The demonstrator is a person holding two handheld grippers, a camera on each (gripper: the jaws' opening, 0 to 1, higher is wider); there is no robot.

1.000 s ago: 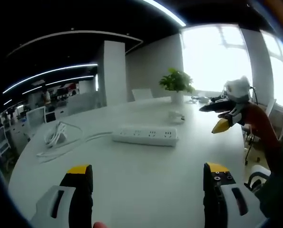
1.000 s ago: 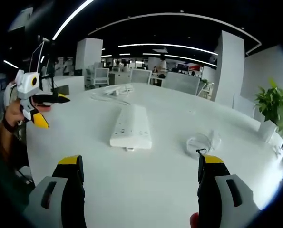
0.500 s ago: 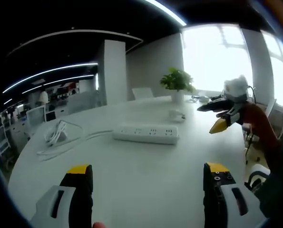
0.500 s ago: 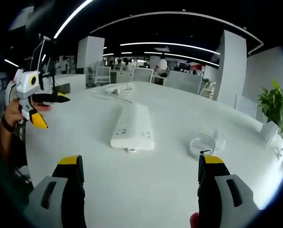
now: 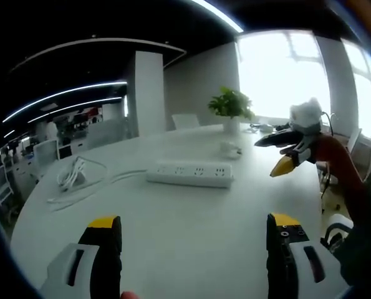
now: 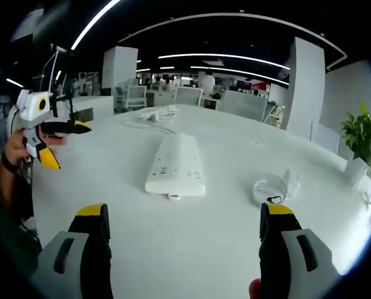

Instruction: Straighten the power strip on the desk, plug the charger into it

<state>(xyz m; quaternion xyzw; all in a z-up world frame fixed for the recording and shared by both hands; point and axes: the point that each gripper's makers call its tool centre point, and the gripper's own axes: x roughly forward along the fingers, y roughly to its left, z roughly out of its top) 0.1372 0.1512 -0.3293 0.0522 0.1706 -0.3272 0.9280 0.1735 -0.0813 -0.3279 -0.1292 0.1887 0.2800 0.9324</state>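
Left gripper: jaws wide apart, nothing held, above desk.
Right gripper: jaws wide apart, nothing held.
Power strip: mid-desk.
Charger: right of strip, apart.

The charger, ahead of the right claw, is too small and blurred to make out its plug.
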